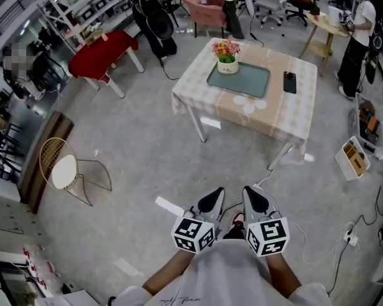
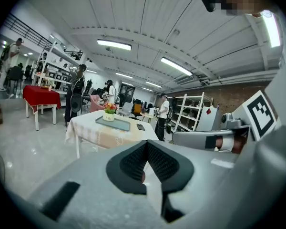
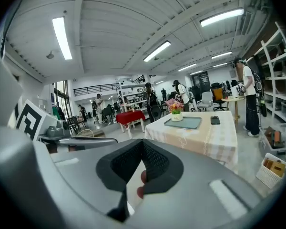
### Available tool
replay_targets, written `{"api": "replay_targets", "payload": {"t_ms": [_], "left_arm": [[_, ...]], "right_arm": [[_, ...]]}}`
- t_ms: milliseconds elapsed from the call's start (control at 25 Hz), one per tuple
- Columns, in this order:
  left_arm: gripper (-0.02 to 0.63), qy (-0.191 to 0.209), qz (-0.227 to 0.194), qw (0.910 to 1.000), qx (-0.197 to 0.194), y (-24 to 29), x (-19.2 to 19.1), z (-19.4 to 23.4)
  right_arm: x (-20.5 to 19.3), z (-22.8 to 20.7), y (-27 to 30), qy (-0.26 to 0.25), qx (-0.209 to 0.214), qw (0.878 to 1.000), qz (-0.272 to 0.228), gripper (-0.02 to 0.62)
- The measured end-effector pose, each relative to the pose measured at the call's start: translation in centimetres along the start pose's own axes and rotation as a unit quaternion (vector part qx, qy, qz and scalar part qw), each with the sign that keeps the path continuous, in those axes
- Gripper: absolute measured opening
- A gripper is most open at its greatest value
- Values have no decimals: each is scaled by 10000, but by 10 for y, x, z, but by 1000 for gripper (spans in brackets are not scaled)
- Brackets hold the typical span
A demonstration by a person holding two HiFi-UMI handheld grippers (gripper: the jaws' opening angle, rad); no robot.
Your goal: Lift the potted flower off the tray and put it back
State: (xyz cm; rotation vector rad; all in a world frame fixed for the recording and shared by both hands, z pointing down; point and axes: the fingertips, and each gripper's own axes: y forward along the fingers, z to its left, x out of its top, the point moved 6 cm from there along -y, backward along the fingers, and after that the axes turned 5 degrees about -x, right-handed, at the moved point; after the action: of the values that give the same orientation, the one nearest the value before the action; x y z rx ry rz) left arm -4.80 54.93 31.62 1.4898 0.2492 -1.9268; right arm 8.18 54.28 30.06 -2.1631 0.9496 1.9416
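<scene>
Sitting pretty on the tray (image 1: 246, 85), that's the potted flower (image 1: 227, 57): pink and orange blooms in a small white pot, upright, parked at the tray's far left corner as the head view has it. The tray is a grey-green rectangle lying flat in the middle of the table (image 1: 268, 120), which wears a pale checked cloth hanging over its edges. Off to the tray's right, apart from it, a dark phone (image 1: 290, 81) lies on the cloth.

Now look how much open grey floor separates that table from the action! Down at the bottom of the head view, the left gripper (image 1: 212, 199) and the right gripper (image 1: 256, 199) hang side by side, close in to the person's body and well apart from the table, both aimed towards it. Each one's marker cube faces up at the camera.

And the jaws? Clenched, both pairs. In the left gripper view the black ribbed pads meet at their tips with nothing grasped, and the right gripper view tells the same story. Both views look across the floor at the table, flower and tray in plain sight beyond the tips.

Further out: a wire chair (image 1: 67, 171) stands at the left, a red-covered table (image 1: 102, 53) sits up in the far left, and a person (image 1: 357, 40) stands beyond the table's right side.
</scene>
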Motion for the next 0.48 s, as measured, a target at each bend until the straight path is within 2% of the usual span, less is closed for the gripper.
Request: {"api": "replay_targets", "payload": {"t_ms": [240,480], "left_arm": [[-2,103,8,9997,230,35,18,16],[-2,192,212,9996,65,65,17,12]], "right_arm": [[14,-27,29,46,148,9999,-21,8],[16,-50,45,153,130,9998,-25,8]]}}
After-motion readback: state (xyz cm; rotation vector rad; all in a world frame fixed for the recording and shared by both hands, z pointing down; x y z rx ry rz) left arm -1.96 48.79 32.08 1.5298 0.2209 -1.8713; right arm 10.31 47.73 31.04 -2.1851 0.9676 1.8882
